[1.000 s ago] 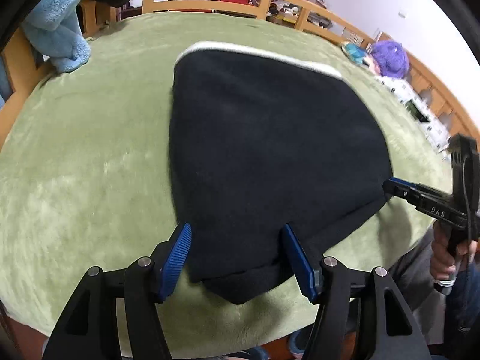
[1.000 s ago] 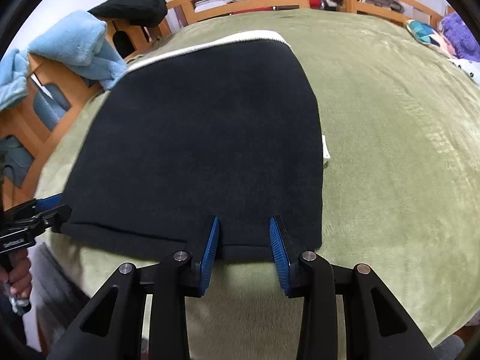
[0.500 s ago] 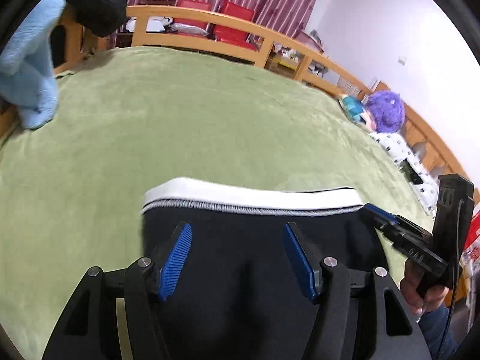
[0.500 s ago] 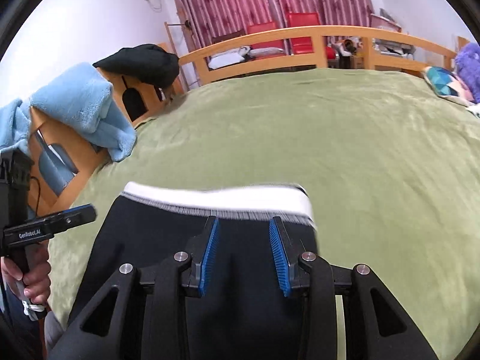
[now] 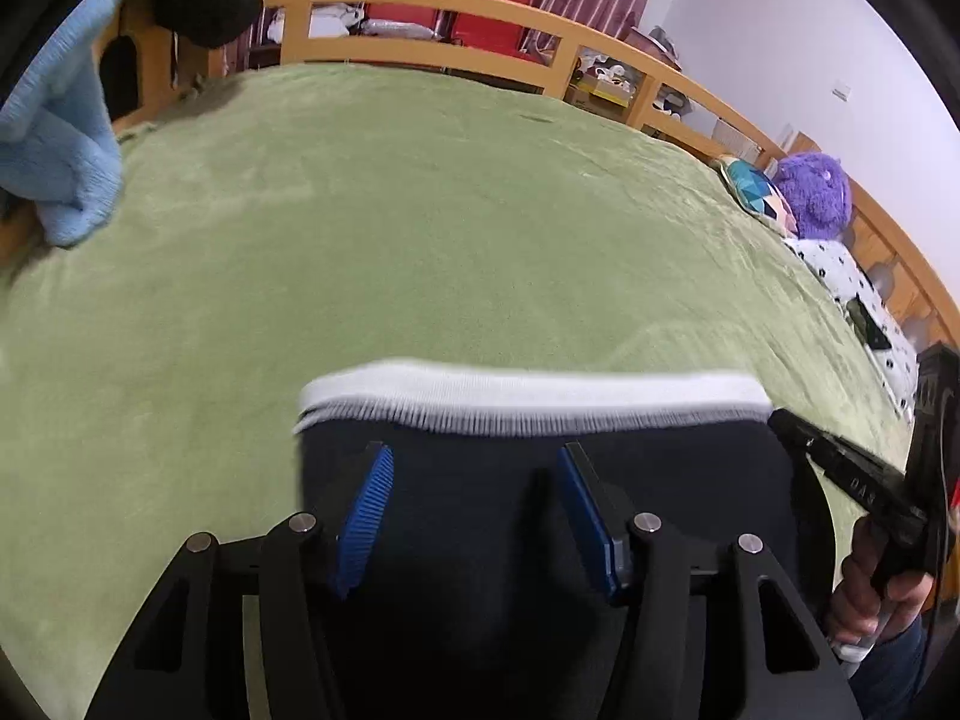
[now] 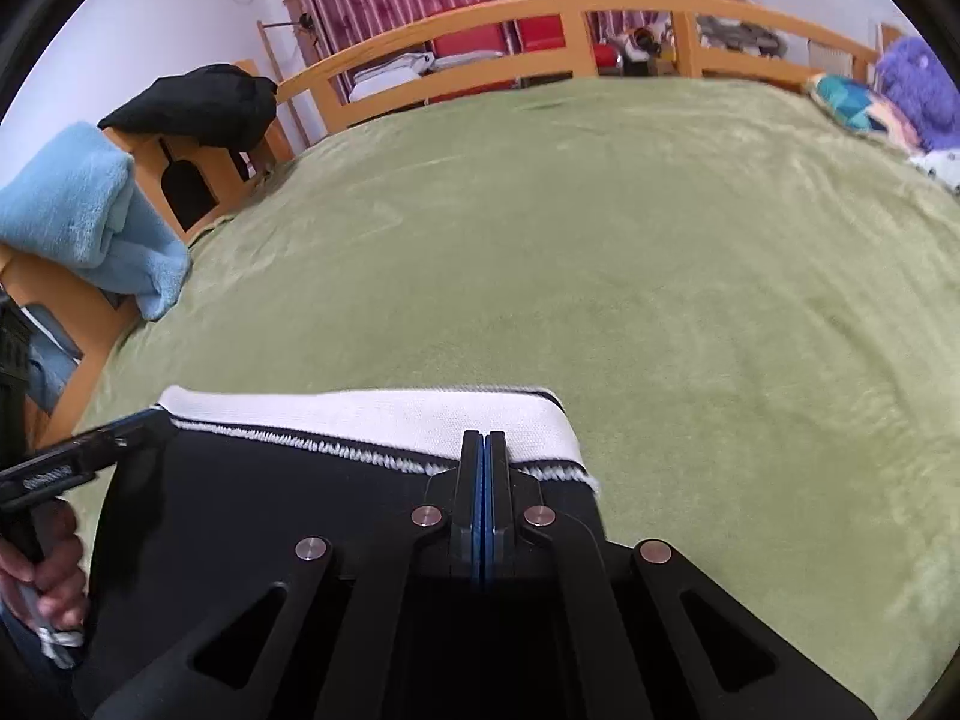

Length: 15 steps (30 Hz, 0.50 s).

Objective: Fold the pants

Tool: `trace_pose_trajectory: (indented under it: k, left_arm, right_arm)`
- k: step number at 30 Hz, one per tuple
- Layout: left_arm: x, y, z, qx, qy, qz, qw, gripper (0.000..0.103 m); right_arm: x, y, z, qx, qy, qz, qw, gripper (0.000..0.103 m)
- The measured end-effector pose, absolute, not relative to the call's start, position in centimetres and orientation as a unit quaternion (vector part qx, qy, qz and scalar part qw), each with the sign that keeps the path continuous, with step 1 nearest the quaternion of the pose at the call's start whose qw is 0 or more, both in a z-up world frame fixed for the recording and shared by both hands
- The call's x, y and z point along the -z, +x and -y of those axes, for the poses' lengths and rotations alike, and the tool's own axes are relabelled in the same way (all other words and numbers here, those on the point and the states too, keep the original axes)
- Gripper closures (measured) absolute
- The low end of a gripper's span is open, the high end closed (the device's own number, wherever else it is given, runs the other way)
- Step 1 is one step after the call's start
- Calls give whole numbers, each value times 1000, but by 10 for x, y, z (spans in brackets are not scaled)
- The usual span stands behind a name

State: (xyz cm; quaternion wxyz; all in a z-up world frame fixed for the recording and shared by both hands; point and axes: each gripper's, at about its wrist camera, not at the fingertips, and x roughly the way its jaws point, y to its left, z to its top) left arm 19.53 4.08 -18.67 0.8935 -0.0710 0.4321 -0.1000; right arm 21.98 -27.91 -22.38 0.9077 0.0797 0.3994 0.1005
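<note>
One pair of black pants [image 5: 540, 480] with a white waistband [image 6: 372, 414] lies at the near edge of the green bed [image 5: 420, 240]. Two grippers: left gripper [image 5: 474, 516] spread above the fabric; right gripper [image 6: 487, 450] pressed together at the waistband, grip on cloth unclear.

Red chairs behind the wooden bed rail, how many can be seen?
2. In the left wrist view one red chair stands behind the rail, against the striped curtain, and a second red chair stands just to its right. Others may be hidden behind the rail.
</note>
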Motion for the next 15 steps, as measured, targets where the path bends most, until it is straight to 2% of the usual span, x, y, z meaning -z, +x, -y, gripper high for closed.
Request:
trace_pose_trajectory:
  k: [2,4,10,15]
  left_arm:
    - [179,167,-43,105,-65,-430,894,45]
    - [179,128,-45,105,-58,-436,892,45]
    - [212,48,-60,68,-35,-477,875,44]
    - [192,15,-82,42,-79,-467,880,43]
  right_arm:
    - [216,197,285,-101,88,-394,909,86]
    - [212,164,287,-109,83,-389,911,76]
    - [232,84,303,-99,57,-417,902,76]
    - [233,47,330,-61,78,-451,887,74]
